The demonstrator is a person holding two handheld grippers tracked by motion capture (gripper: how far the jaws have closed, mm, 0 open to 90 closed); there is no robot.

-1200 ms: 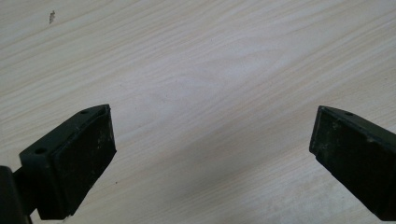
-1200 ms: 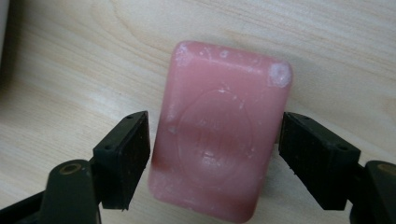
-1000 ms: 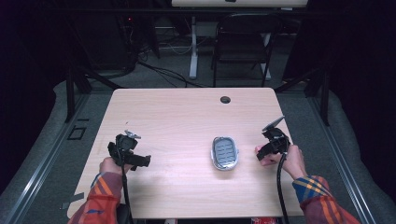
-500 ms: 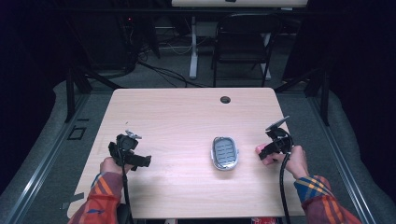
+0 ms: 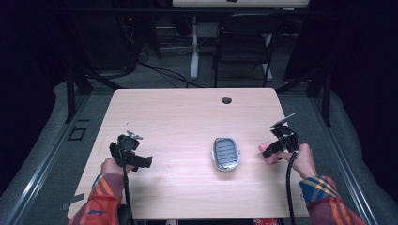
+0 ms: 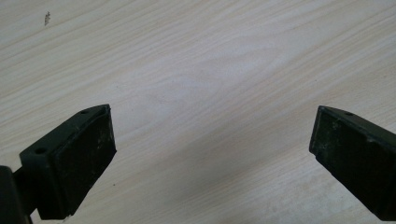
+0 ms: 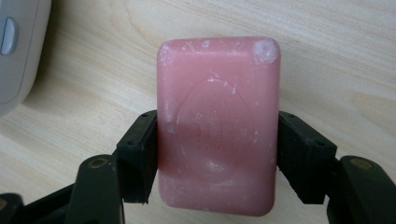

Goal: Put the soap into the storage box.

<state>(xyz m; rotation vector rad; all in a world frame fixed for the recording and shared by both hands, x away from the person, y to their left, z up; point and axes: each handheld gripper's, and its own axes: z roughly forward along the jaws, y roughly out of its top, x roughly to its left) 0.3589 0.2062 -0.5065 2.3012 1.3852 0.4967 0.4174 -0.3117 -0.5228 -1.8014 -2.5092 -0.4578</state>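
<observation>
A: Big to small, quick. I've got the table (image 5: 187,117), pale wood, with a cable hole (image 5: 226,100) at 12 o'clock near the far edge.

B: And the dish (image 5: 225,153)?

A: Grey, slatted, just right of centre, nothing in it. My guess is it sits mid-table so either hand can reach it.

B: Left gripper (image 5: 136,161)?

A: At 8 o'clock, parked low over bare wood. In its own view the jaws stand wide apart, nothing between them. I'd call it standing by.

B: Right gripper (image 7: 218,161)?

A: At 3 o'clock, just right of the dish, clamped across the short sides of the soap (image 7: 218,126). It's a pink bar, held clear of the table. Gripped on the narrow width, probably so it drops flat onto the slats. Slippery, I'd guess.
</observation>
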